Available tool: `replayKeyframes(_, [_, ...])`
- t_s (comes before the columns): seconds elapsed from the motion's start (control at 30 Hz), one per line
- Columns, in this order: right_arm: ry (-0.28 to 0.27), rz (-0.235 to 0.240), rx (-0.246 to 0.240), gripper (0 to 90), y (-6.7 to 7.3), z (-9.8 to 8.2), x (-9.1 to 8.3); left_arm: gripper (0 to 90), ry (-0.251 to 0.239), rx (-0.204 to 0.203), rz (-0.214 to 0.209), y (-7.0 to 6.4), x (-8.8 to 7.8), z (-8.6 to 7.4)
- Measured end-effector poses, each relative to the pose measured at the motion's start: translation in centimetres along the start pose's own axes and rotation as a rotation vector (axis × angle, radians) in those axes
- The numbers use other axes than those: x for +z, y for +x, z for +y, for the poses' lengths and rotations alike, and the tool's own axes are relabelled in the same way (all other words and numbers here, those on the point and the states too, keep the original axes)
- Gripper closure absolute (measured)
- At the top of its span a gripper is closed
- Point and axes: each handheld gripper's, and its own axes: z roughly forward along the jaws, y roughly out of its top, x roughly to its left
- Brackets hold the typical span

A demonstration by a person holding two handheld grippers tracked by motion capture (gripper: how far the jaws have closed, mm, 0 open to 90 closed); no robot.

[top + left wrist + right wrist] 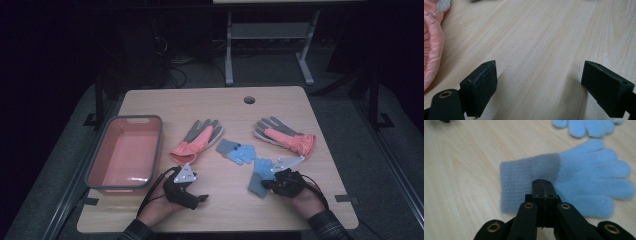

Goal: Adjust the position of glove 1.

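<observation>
— Where does the blue glove lie?
— Flat on the table, near right, under the right gripper — jaws pressed together over its grey cuff.
— The left gripper?
— Jaws wide apart over bare wood.
— And the pink tub?
— Far left; nothing lies in it.

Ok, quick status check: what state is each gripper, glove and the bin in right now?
left gripper: open, nothing between its jaws.
right gripper: shut, over the near blue glove's grey cuff.
near blue glove: flat on the table.
far blue glove: flat.
left pink glove: flat.
right pink glove: flat.
bin: empty, upright.
</observation>
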Motion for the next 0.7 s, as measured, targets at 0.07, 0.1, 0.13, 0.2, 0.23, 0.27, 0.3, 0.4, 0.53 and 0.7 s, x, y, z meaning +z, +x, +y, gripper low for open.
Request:
replayKeyframes(0.07, [0.006, 0.013, -0.008, 90.0, 0.6, 0.0, 0.0, 12.7, -0.001, 0.000, 0.000, 0.0, 0.0, 0.0])
replayKeyframes(0.1, [0.009, 0.016, -0.012, 90.0, 0.8, 0.0, 0.0, 12.7, -0.001, 0.000, 0.000, 0.0, 0.0, 0.0])
replayKeyframes(0.13, [0.011, 0.017, -0.017, 90.0, 1.1, 0.0, 0.0, 12.7, 0.000, -0.002, 0.000, 0.0, 0.0, 0.0])
replayKeyframes(0.2, [0.016, 0.026, -0.020, 90.0, 1.5, 0.1, 0.0, 12.7, -0.001, -0.001, 0.000, 0.0, 0.0, 0.0])
replayKeyframes(0.23, [0.015, 0.032, -0.024, 90.0, 1.7, 0.2, 0.1, 12.7, 0.000, -0.007, -0.002, -0.1, 0.0, 0.0])
replayKeyframes(0.27, [0.016, 0.040, -0.024, 90.0, 2.0, 0.2, 0.1, 12.7, 0.000, -0.006, -0.002, 0.0, 0.0, 0.0])
replayKeyframes(0.3, [0.016, 0.045, -0.037, 90.0, 2.2, 0.3, 0.3, 12.7, 0.000, -0.006, -0.002, 0.0, 0.0, 0.0])
replayKeyframes(0.4, [0.021, 0.060, -0.046, 90.0, 2.9, 0.5, 0.5, 12.7, -0.001, -0.006, -0.002, 0.0, 0.0, 0.0])
replayKeyframes(0.53, [0.026, 0.087, -0.068, 90.0, 3.9, 0.9, 0.9, 12.7, -0.001, -0.006, -0.002, 0.0, 0.0, 0.0])
replayKeyframes(0.7, [0.019, 0.097, -0.093, 90.0, 4.5, 1.2, 1.2, 12.7, -0.003, -0.006, -0.001, -0.1, 0.0, 0.0])
